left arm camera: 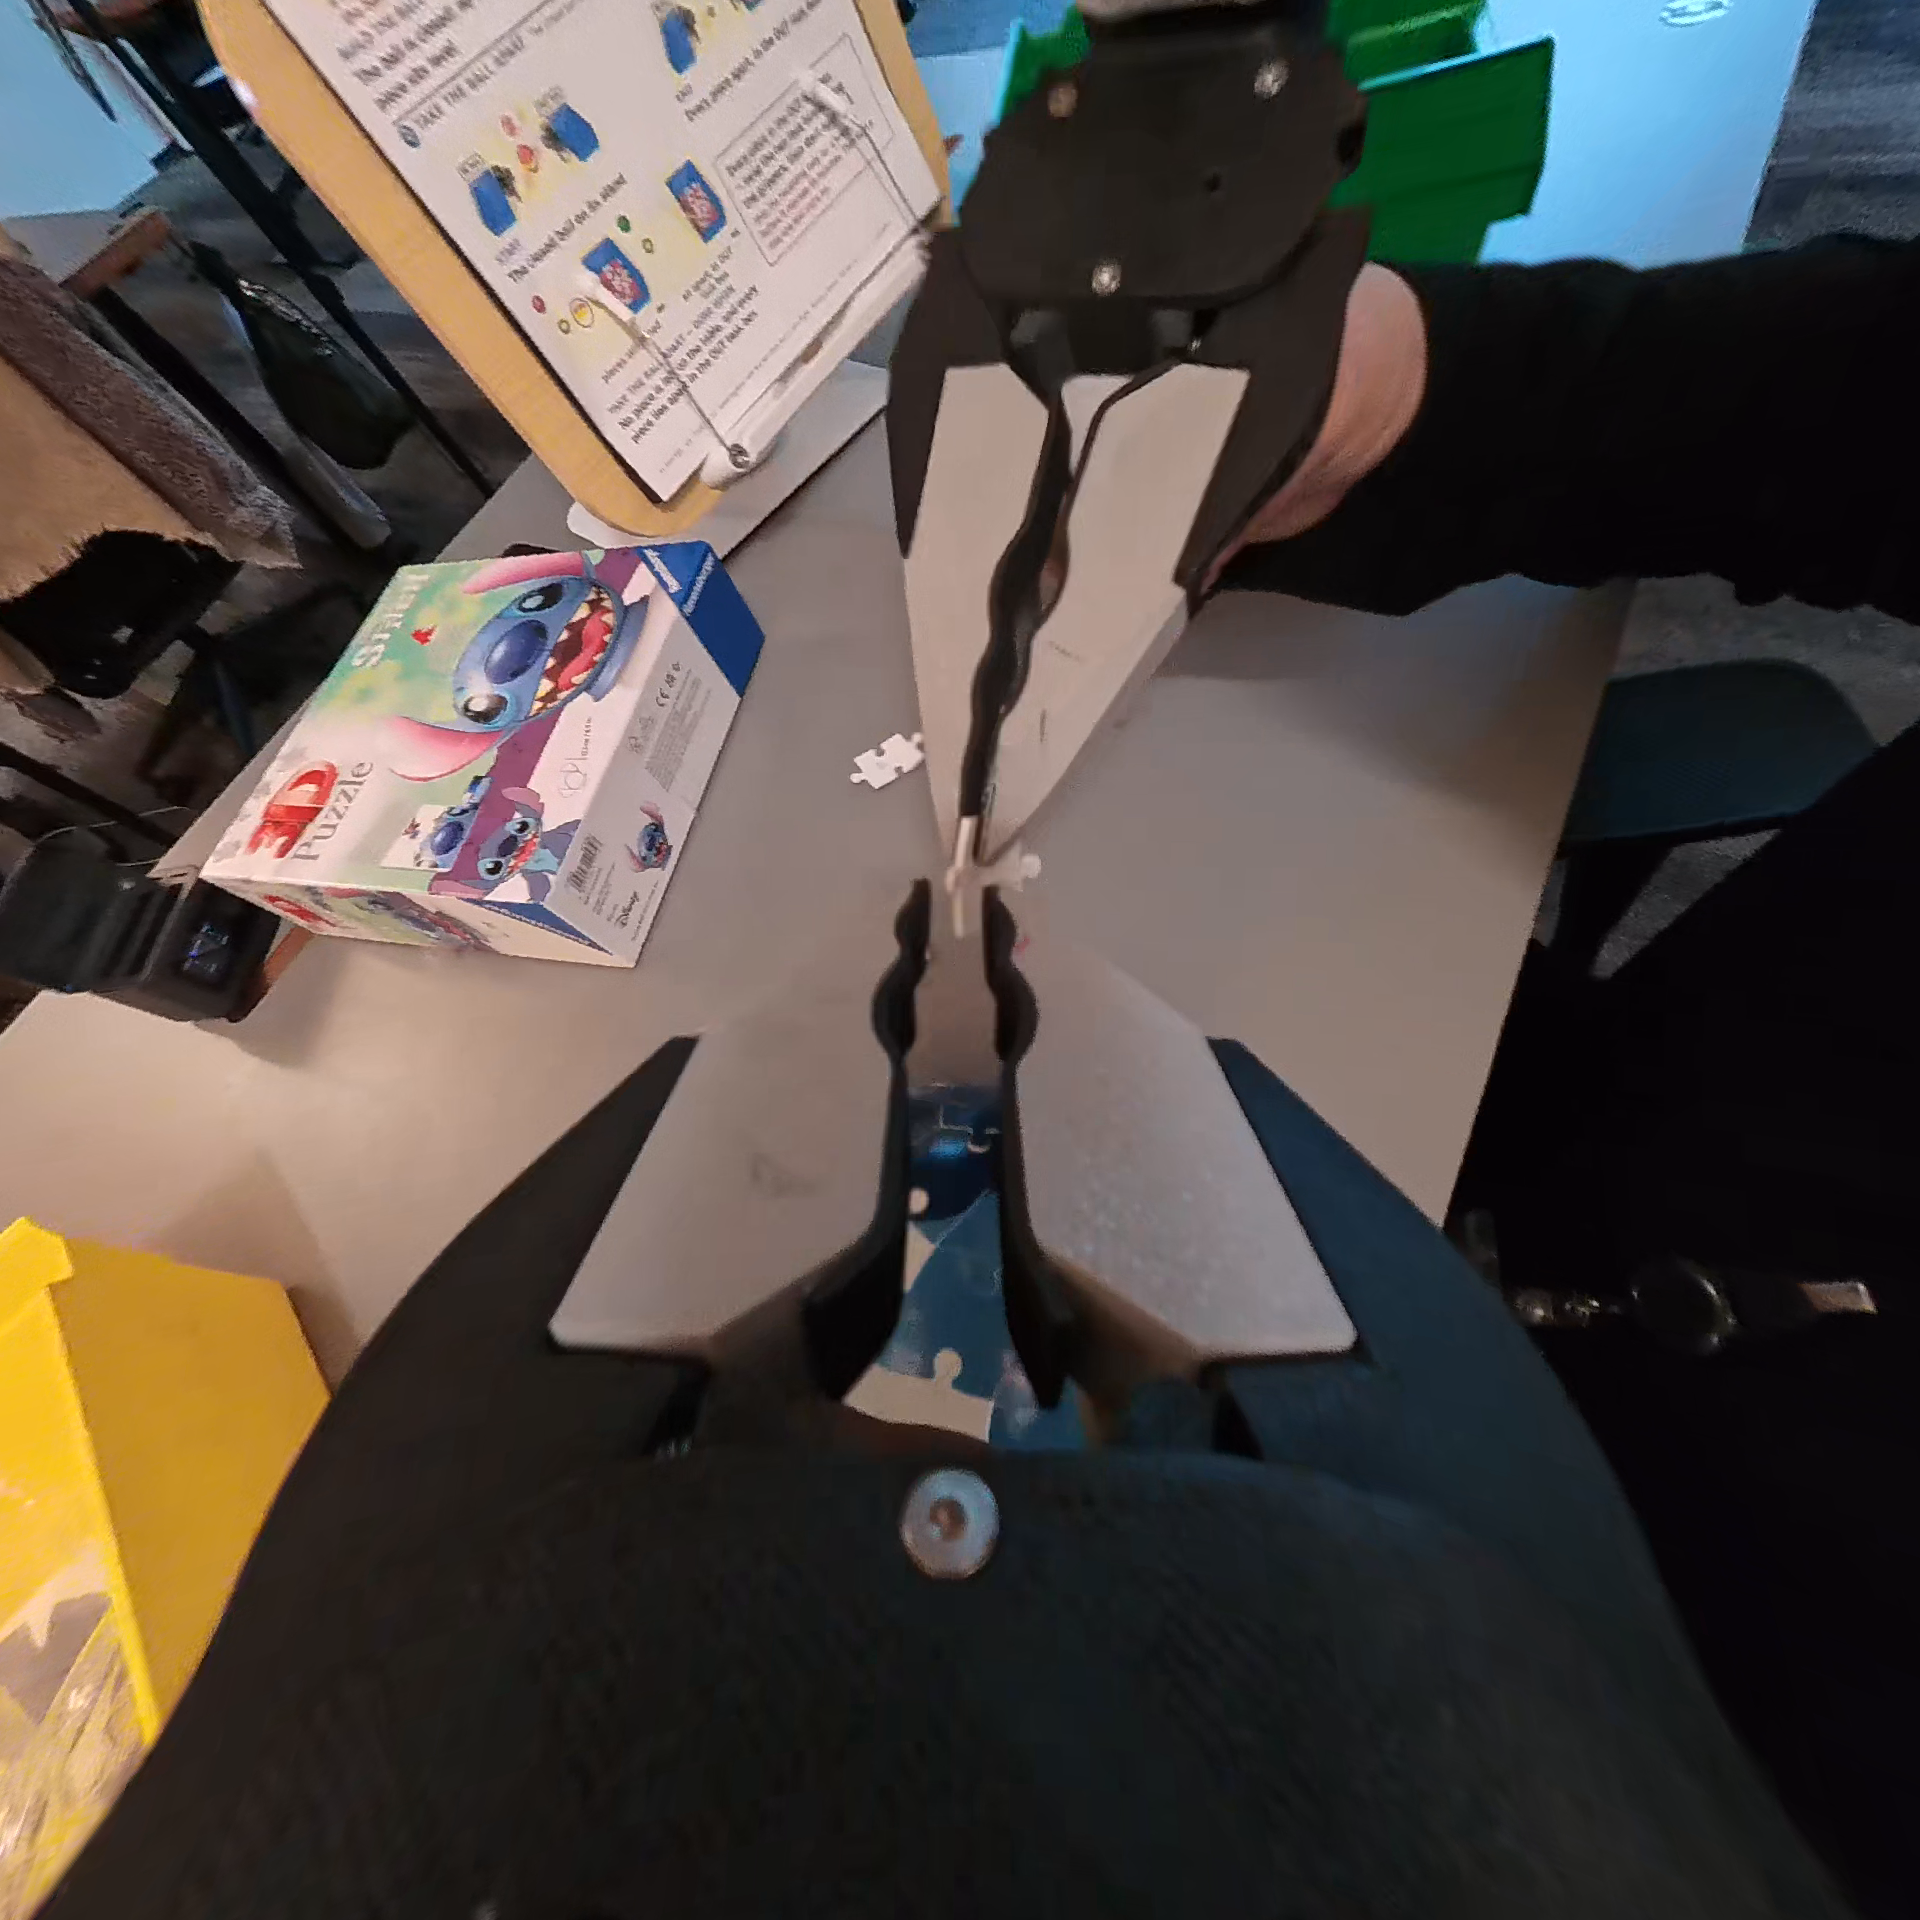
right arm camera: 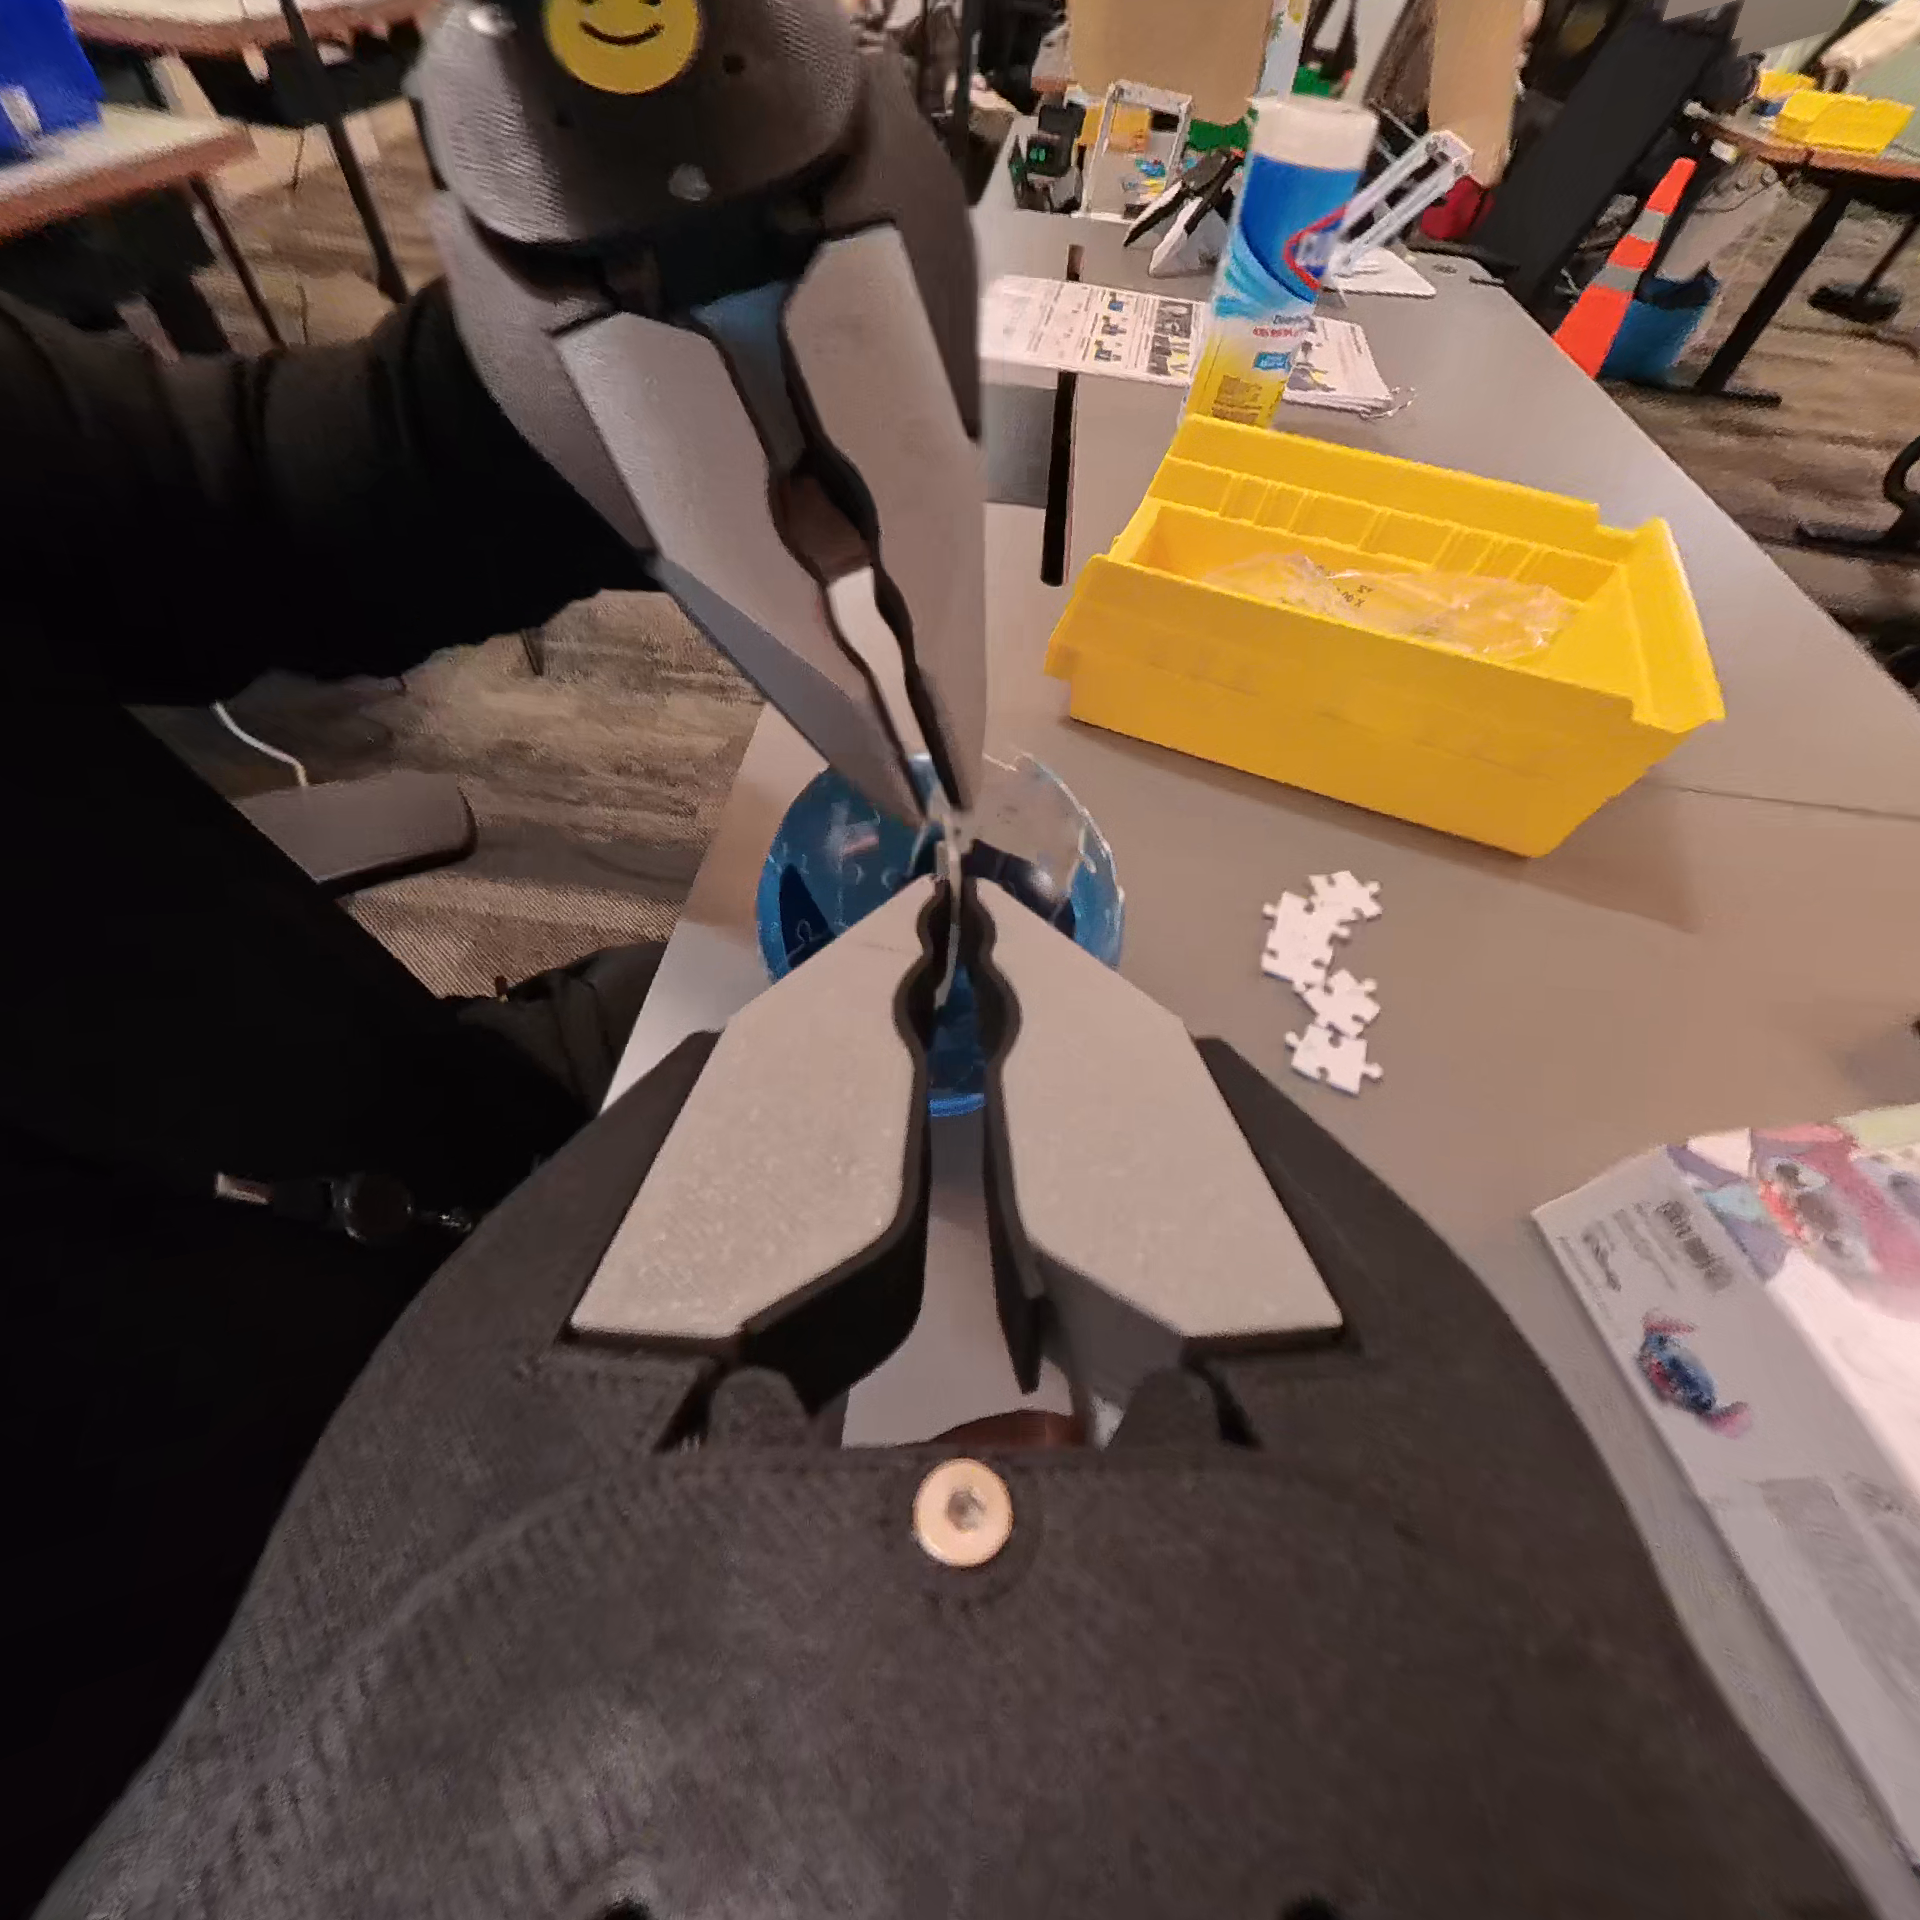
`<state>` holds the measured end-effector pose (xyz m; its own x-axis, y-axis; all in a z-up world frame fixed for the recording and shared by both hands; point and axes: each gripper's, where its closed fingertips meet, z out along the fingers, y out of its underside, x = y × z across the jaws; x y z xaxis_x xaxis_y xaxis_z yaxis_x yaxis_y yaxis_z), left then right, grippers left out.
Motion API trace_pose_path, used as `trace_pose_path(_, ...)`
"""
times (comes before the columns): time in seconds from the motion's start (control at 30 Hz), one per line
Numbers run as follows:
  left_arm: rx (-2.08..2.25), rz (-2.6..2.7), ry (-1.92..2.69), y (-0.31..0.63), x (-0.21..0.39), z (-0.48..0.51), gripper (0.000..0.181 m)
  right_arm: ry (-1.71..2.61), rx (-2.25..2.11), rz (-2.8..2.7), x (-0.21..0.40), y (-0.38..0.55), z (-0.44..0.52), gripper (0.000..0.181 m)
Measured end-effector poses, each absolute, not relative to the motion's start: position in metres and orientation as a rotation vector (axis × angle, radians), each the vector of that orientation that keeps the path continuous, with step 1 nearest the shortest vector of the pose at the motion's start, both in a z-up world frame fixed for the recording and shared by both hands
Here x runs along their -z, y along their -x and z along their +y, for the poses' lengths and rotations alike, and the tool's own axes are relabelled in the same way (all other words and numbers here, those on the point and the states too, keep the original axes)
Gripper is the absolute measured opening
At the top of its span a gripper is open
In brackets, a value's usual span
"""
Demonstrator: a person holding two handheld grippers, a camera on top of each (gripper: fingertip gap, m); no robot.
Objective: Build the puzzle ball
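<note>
I had both grippers meeting tip to tip above the surface [right arm camera: 1351, 883]. The right gripper [left arm camera: 966, 831] had its jaws closed on a small white puzzle piece [left arm camera: 982, 873], pinched right at the tips. The left gripper [left arm camera: 956, 925] was narrowed around the same piece, though I could not tell whether its jaws truly gripped it or only framed it. Under the tips sat the partly built blue puzzle ball [right arm camera: 821, 894], its open rim facing up, close to the near edge of the surface. A cluster of joined white pieces [right arm camera: 1320, 956] lay just beside it, with the yellow bin [right arm camera: 1351, 665] farther back and the puzzle box [left arm camera: 488, 758] off to one side.

My worry was the handover: with such a shallow pinch, the piece could twist or spring free if both grippers pulled at different angles. Pressing it in could also roll the unsupported ball toward the edge.
</note>
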<state>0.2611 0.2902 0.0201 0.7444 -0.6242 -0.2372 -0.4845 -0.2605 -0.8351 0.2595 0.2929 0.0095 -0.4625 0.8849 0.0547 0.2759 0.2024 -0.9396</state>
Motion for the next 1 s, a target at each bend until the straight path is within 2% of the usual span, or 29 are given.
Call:
trace_pose_path(0.1,0.166,0.767,1.901,-0.247,-0.028,0.285,0.021,1.188,-1.275,-1.821,0.013,-0.263,0.318,0.0)
trace_pose_path(0.23,0.187,0.635,1.905,-0.215,-0.027,0.264,0.035,1.477,-1.337,-1.898,0.078,-0.276,0.341,0.0)
trace_pose_path(0.33,0.225,0.546,1.923,-0.188,-0.016,0.242,0.053,1.737,-1.344,-1.955,0.126,-0.286,0.35,0.0)
trace_pose_path(0.4,0.265,0.512,1.957,-0.172,-0.001,0.229,0.073,1.82,-1.332,-1.981,0.143,-0.29,0.35,0.0)
trace_pose_path(0.5,0.339,0.439,1.994,-0.149,0.024,0.22,0.087,1.856,-1.248,-1.984,0.157,-0.289,0.356,0.0)
trace_pose_path(0.73,0.548,0.393,2.025,-0.135,0.083,0.219,0.094,1.868,-1.123,-1.998,0.158,-0.285,0.354,0.027)
trace_pose_path(0.83,0.572,0.439,1.997,-0.143,0.091,0.222,0.094,1.821,-1.049,-1.936,0.144,-0.277,0.354,0.045)
trace_pose_path(1.0,0.576,0.522,1.996,-0.157,0.101,0.226,0.096,1.662,-1.305,-1.947,0.103,-0.256,0.298,0.068)
